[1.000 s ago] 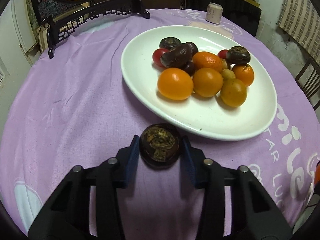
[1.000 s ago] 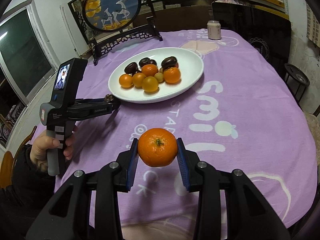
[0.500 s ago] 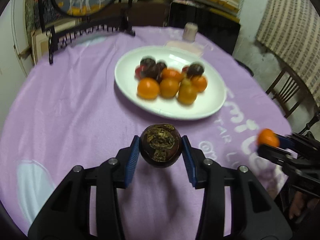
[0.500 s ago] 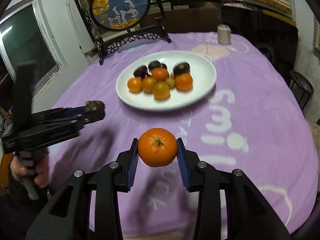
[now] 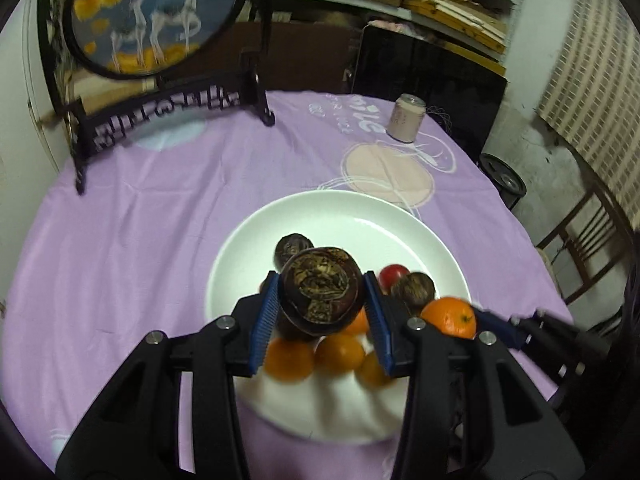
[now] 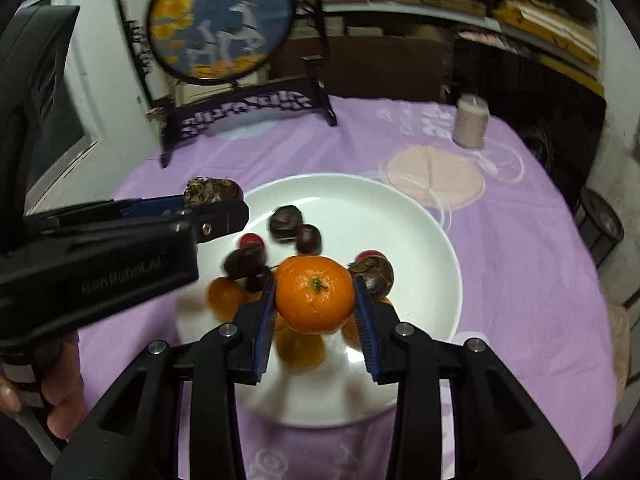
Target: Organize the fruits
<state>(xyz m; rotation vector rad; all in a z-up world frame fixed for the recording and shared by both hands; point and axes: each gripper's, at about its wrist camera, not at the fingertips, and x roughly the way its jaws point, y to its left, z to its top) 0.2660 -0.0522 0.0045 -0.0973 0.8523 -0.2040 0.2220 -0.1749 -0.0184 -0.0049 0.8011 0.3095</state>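
Both tools [image 5: 320, 308] [image 6: 315, 300] seemingly clamped, angled down

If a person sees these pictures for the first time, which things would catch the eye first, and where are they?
First, the bright tangerine pinched in the right gripper, above the white plate of fruit. Next, the dark brown fruit clamped in the left gripper, also over the plate. Behind, a round deer picture stands on the purple cloth.

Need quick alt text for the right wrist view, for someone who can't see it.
The right gripper holds an orange over a white plate of fruit on a purple tablecloth. At left, the left gripper holds a dark brown fruit.
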